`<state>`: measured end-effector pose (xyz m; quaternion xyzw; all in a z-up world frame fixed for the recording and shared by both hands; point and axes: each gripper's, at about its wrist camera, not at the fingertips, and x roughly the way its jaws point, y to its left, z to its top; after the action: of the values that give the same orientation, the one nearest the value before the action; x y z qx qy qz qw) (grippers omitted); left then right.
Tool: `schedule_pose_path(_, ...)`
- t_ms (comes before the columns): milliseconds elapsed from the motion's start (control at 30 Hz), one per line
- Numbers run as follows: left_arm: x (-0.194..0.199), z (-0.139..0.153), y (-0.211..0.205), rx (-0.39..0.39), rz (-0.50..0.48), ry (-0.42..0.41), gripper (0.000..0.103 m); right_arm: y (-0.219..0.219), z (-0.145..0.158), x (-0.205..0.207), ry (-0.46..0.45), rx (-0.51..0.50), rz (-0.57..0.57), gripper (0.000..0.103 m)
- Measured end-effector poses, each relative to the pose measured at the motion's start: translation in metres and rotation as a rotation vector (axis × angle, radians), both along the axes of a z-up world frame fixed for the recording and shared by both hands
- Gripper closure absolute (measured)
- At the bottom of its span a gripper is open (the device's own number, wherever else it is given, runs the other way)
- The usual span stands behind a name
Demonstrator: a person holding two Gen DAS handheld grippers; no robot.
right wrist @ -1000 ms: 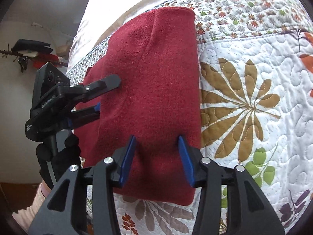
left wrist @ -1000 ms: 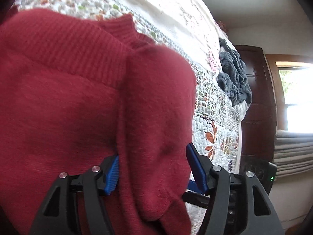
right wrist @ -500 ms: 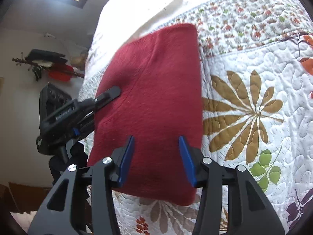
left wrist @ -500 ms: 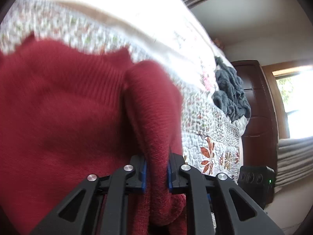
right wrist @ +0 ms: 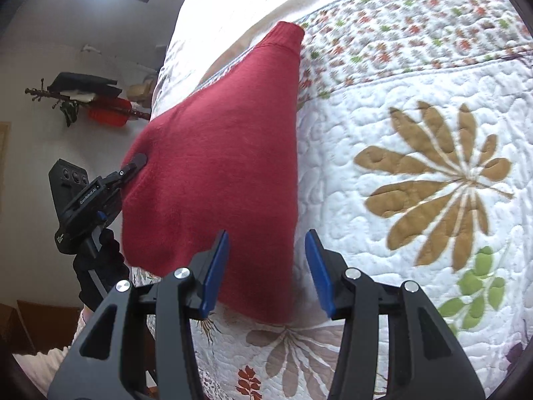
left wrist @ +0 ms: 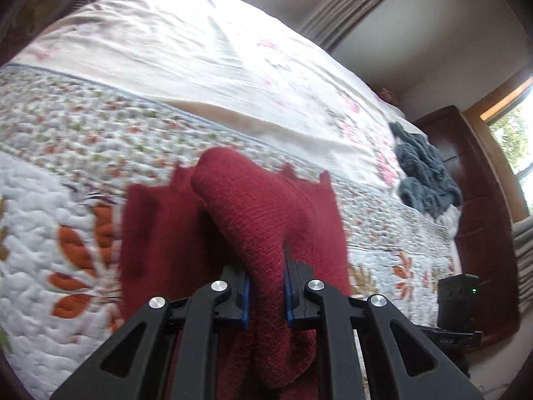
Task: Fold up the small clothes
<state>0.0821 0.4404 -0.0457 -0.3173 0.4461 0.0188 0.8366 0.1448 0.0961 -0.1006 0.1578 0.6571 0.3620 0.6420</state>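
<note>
A red knit sweater (left wrist: 263,220) is pinched in the left gripper (left wrist: 265,295); the right gripper (right wrist: 266,270), spread, hovers nearby. The fold should be carried flat across the floral quilt (right wrist: 433,166).

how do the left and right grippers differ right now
The left gripper is shut on a bunched fold of the red sweater; the right gripper is open and holds nothing. The left lifts the sweater's side; the right hovers over its near edge. Both have blue pads.

Bright window daylight, blurred fisheye edges
</note>
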Motion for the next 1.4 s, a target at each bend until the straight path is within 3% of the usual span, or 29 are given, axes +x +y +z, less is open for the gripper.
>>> schedule_pose_path(300, -0.044, -0.012, 0.033, 0.034, 0.096, -0.019, 0.089, 0.034, -0.001, -0.015, -0.018, -0.021, 0.1, 0.056)
schedule_pose_path(633, -0.005, -0.055, 0.035, -0.004, -0.04, 0.042, 0.087, 0.057, -0.012, -0.029, 0.004, -0.045, 0.12, 0.054)
schedule_pose_path(733, -0.014, -0.05, 0.039, 0.0, -0.041, 0.055, 0.084, 0.06, -0.014, -0.034, 0.01, -0.051, 0.116, 0.052)
schedule_pose_path(967, -0.078, -0.014, 0.034, 0.07, -0.008, 0.07, 0.062, 0.046, -0.023, -0.045, 0.076, -0.031, 0.117, 0.046)
schedule_pose_path(1167, -0.102, -0.023, 0.004, 0.048, -0.055, 0.131, 0.06, 0.046, -0.037, -0.052, 0.152, -0.019, 0.107, 0.045)
schedule_pose_path(1233, -0.102, -0.032, 0.001, 0.055, -0.046, 0.152, 0.063, 0.049, -0.042, -0.053, 0.178, -0.016, 0.106, 0.045)
schedule_pose_path(1333, -0.101, -0.041, 0.003, 0.036, -0.028, 0.173, 0.092, 0.053, -0.039, -0.053, 0.185, -0.017, 0.116, 0.066)
schedule_pose_path(1400, -0.105, -0.041, 0.008, 0.027, -0.006, 0.164, 0.093, 0.054, -0.031, -0.054, 0.161, -0.011, 0.132, 0.072)
